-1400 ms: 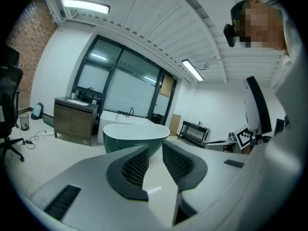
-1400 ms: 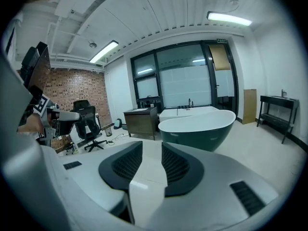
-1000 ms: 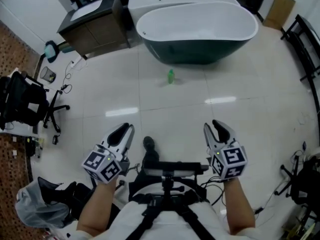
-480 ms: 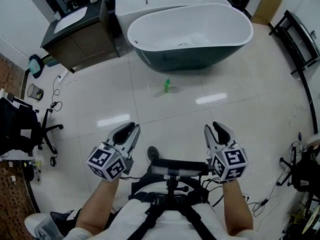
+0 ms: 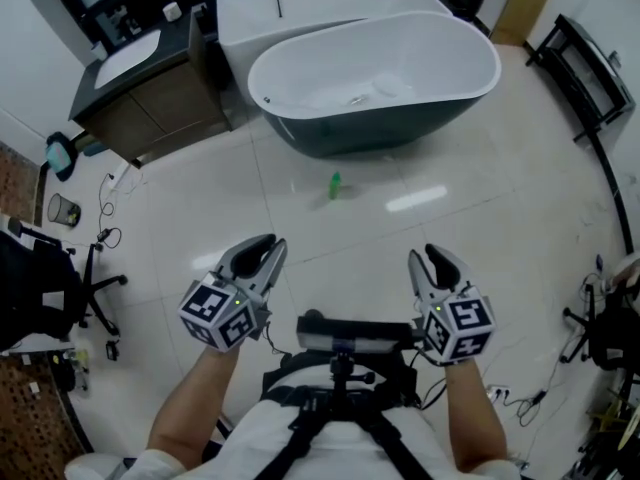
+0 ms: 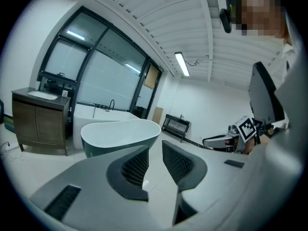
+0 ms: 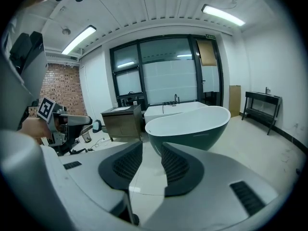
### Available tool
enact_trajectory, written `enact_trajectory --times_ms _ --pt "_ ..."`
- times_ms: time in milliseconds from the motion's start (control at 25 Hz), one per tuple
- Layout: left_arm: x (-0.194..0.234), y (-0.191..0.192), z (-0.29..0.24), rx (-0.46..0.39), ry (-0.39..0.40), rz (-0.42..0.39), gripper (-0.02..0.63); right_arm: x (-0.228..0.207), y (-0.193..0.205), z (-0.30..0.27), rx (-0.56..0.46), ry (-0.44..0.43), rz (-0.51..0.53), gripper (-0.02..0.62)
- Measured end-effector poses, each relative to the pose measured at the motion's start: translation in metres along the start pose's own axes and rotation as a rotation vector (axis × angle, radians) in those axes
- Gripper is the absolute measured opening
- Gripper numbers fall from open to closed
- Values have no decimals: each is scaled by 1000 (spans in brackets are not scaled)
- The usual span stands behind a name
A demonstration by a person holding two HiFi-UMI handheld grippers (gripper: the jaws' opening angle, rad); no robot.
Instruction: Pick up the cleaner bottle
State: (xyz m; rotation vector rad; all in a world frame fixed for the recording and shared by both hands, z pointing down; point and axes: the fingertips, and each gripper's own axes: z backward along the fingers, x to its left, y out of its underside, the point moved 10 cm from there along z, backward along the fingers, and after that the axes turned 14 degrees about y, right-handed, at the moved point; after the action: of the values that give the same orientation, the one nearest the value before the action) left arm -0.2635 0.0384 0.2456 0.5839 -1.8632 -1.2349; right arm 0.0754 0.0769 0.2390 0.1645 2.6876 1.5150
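Bottle well ahead, both grippers empty

Nearest, at lower frame in the head view: left gripper (image 5: 262,248) and right gripper (image 5: 428,260), each with jaws parted by a slim gap and nothing between the pads, both aimed up-frame. Beyond them, bare floor (image 5: 480,228) with nothing in the way. Farther up, at upper middle: small green bottle (image 5: 335,184), upright on the floor, long axis vertical, well apart from both grippers and lying between their lines, likely a shade nearer the left. Not found in either gripper view. Behind it, near but not touching: bathtub (image 5: 380,133). At upper left, cabinet (image 5: 150,118); at upper right, black rack (image 5: 580,58).
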Motion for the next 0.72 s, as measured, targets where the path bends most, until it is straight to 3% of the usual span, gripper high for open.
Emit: enact_trajectory --times_ms 280,720 --pt "12 -2 -32 47 -3 19 89 -18 -9 -38 -6 -22 -27 123" --pt "64 -8 -82 72 -132 91 89 -32 -42 -150 41 -166 8 123"
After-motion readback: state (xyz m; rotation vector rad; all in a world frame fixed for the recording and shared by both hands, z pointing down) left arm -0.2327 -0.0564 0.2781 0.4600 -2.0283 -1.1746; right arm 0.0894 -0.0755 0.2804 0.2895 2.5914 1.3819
